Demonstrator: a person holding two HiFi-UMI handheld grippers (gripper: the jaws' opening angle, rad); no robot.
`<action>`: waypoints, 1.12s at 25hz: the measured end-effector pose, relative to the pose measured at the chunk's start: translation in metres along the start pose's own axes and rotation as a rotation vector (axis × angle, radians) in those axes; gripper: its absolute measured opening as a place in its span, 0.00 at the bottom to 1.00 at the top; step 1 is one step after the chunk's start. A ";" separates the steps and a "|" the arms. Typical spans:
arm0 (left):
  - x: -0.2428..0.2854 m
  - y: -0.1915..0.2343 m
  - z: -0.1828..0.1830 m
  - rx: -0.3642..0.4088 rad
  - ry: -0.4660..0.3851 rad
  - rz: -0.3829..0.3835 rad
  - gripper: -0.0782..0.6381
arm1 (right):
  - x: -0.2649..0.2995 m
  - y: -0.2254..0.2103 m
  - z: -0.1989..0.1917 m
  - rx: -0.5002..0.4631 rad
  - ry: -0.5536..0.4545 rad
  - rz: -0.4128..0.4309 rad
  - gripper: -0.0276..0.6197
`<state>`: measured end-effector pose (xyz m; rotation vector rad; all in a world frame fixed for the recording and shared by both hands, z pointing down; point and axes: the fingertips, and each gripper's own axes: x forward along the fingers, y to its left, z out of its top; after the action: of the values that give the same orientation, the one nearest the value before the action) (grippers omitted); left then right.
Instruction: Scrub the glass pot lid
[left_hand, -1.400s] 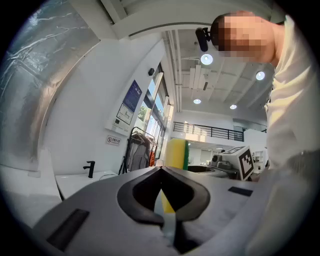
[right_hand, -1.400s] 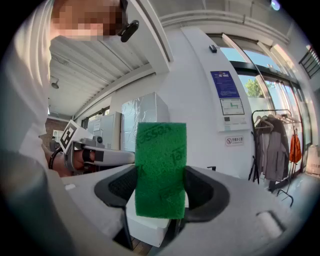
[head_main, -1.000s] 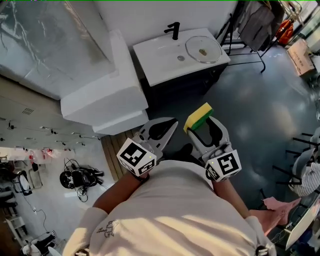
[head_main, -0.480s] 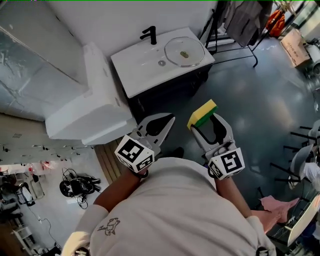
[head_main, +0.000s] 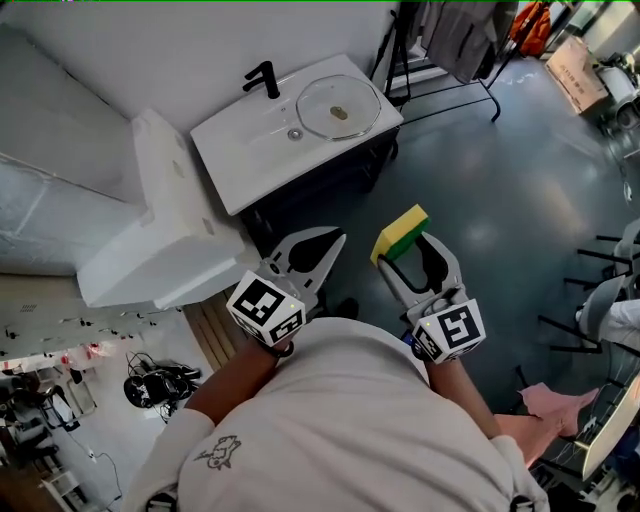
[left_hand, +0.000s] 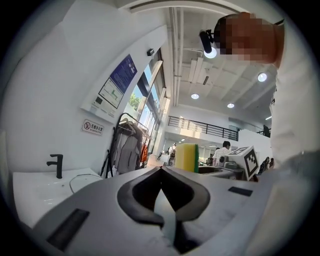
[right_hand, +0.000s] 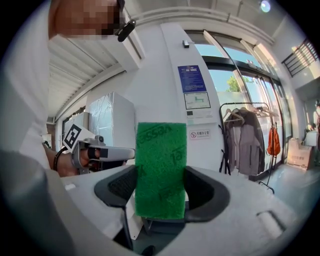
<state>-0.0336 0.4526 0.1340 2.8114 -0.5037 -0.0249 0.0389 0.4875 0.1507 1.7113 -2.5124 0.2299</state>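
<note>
head view: bright and even, with pale glare patches on the grey floor (head_main: 480, 235) and deep shadow under the sink counter (head_main: 235, 165). left gripper view: fisheye curvature, black vignette at the corners, lit by round ceiling lamps (left_hand: 259, 77) and daylight through tall windows (left_hand: 136, 100), foreground soft. right gripper view: same distortion, sharp on the green sponge (right_hand: 161, 170), washed-out daylight at right.

Bare grey floor (head_main: 500, 210) lies open between the left tool (head_main: 335, 238), the right tool (head_main: 405, 250) and the vanity tabletop (head_main: 235, 165). A bulky white block (head_main: 165, 245) crowds the tabletop's left side. A clothes rack (head_main: 455, 40) stands to its right, and a black faucet (head_main: 263, 78) rises at its back.
</note>
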 end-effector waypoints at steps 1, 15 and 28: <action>0.006 0.003 -0.001 -0.004 0.000 -0.008 0.11 | 0.002 -0.005 0.000 -0.001 0.002 -0.007 0.50; 0.066 0.079 0.014 -0.016 0.010 -0.051 0.11 | 0.068 -0.068 0.005 0.023 0.027 -0.088 0.50; 0.078 0.244 0.073 0.022 0.025 -0.075 0.11 | 0.238 -0.096 0.037 0.039 0.010 -0.120 0.50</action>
<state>-0.0472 0.1865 0.1345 2.8468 -0.3945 -0.0003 0.0414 0.2289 0.1599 1.8625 -2.4038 0.2785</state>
